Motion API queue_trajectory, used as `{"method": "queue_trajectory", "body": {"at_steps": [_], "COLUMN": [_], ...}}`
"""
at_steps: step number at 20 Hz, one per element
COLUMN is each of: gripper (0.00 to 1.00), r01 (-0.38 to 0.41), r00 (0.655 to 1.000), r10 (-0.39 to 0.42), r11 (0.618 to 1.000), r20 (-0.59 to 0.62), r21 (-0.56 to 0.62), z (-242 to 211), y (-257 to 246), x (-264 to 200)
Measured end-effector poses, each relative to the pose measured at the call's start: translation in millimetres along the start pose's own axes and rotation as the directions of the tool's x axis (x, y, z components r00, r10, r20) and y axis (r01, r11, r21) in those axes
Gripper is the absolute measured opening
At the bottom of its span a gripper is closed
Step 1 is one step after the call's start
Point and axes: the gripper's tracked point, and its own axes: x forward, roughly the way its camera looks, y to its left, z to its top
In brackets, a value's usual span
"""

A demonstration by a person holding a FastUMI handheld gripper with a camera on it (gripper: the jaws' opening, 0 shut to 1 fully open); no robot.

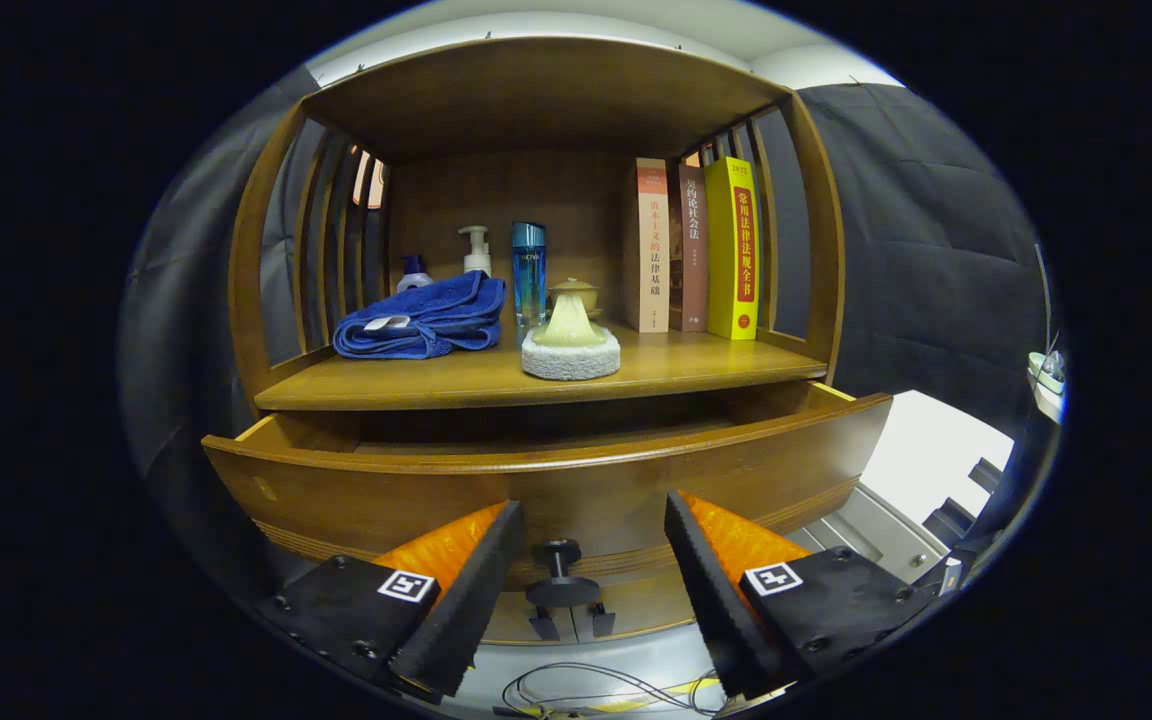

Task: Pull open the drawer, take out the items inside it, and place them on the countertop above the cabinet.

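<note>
Tongs [591, 545] spread wide, holding nothing, just before the knob [561, 575] on the front of the drawer [546, 485], which stands pulled out. On the surface [716, 375] above: towel [421, 320] near the left edge, sponge [571, 350] at the front edge, books [691, 250] at the right.

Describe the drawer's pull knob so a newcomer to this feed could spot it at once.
Start at the wooden cabinet with its shelf of books and bottles, then drop to the pulled-out drawer below. Low on the drawer's curved front, centred, sits the knob, a small dark round-headed peg on a disc base. It lies in the gap of the open gripper, untouched, the only dark fitting on that brown panel.
</note>
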Motion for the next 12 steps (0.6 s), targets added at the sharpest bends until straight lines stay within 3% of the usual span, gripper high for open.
{"method": "queue_trajectory", "body": {"at_steps": [12], "gripper": [0.97], "r01": [0.013], "r00": [1.000], "r10": [-0.013], "r11": [0.999], "r20": [-0.023], "r21": [-0.033], "z": [8], "y": [9], "x": [56]}}
